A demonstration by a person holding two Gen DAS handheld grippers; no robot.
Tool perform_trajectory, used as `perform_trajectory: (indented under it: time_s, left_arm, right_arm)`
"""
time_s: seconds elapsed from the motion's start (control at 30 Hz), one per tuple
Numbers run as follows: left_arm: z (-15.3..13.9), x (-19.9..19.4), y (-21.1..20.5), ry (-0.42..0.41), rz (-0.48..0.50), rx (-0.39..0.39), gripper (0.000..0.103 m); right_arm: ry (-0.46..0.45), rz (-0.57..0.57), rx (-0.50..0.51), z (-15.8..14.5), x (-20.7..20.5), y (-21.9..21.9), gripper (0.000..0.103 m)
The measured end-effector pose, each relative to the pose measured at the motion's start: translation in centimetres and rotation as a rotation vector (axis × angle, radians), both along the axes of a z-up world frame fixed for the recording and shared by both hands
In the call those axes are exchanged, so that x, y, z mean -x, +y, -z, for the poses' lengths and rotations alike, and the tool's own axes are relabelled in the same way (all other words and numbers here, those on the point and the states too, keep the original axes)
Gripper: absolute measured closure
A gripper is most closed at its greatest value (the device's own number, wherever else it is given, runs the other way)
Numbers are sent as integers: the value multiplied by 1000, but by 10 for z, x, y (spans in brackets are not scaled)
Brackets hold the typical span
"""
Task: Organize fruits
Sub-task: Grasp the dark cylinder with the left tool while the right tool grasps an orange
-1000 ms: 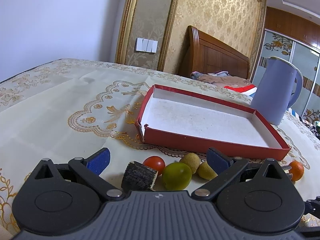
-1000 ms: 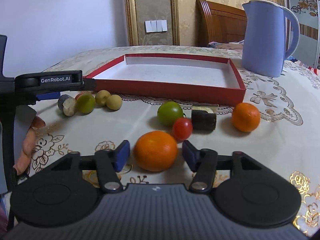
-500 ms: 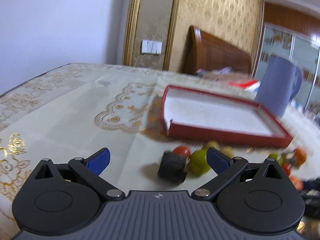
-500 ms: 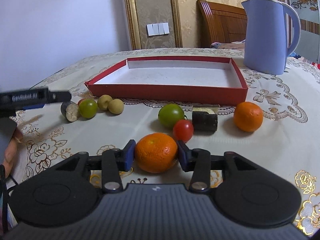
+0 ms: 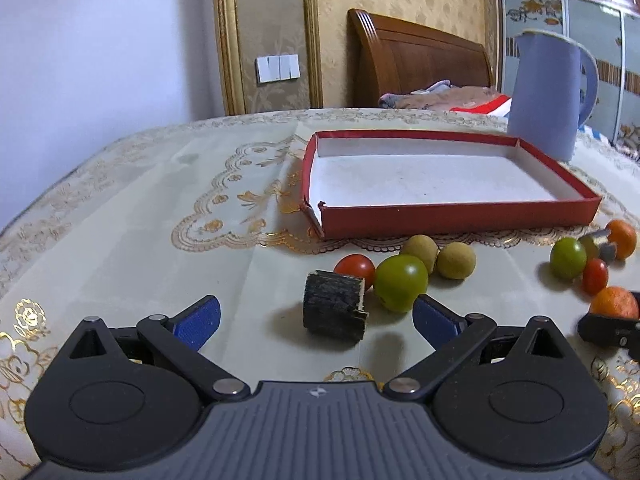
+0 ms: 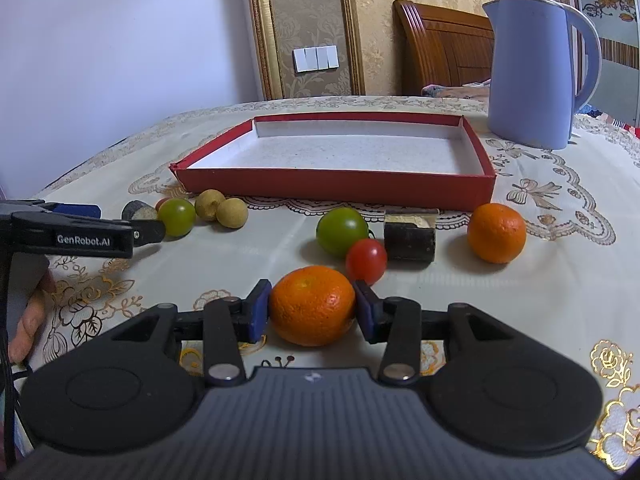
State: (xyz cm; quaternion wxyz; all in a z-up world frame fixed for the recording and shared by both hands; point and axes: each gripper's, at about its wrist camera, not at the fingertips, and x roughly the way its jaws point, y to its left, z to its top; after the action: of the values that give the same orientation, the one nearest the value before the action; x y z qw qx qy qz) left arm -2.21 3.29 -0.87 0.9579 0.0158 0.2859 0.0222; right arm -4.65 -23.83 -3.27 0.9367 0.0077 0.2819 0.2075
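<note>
My right gripper (image 6: 313, 309) is shut on an orange (image 6: 312, 305) low over the tablecloth. Beyond it lie a red tomato (image 6: 366, 261), a green fruit (image 6: 342, 231), a dark cut piece (image 6: 409, 235) and a second orange (image 6: 496, 233). My left gripper (image 5: 316, 318) is open and empty, just short of a dark cut piece (image 5: 334, 305), a green fruit (image 5: 401, 282), a red tomato (image 5: 354, 268) and two tan round fruits (image 5: 456, 260). The red tray (image 5: 456, 214) with a white inside holds nothing; it also shows in the right wrist view (image 6: 336, 186).
A lilac kettle (image 6: 532, 72) stands behind the tray's right corner. The left gripper's body (image 6: 80, 234) reaches in from the left of the right wrist view. A wooden headboard (image 5: 416, 60) and wall are behind the table.
My right gripper closed on the orange. My left gripper drew back and swung, so its group of fruits now lies farther ahead.
</note>
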Motion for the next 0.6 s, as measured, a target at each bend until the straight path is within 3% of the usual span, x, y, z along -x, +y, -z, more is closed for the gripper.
perform_trajectory:
  time_s: [0.17, 0.23, 0.3, 0.53, 0.6]
  left_arm:
    - [-1, 3, 2, -14, 15, -3, 1]
    - [-1, 3, 1, -11, 19, -14, 11]
    - [1, 0, 0, 25, 10, -29, 36]
    - [3, -3, 4, 38, 10, -8, 51]
    - [3, -2, 2, 34, 27, -13, 60]
  right_arm:
    - [-1, 0, 0, 0, 0, 0, 61]
    - [0, -1, 1, 0, 0, 0, 60]
    - [0, -2, 1, 0, 0, 0, 60]
    - [-1, -2, 1, 0, 0, 1, 60]
    - [-1, -2, 1, 0, 0, 1, 60]
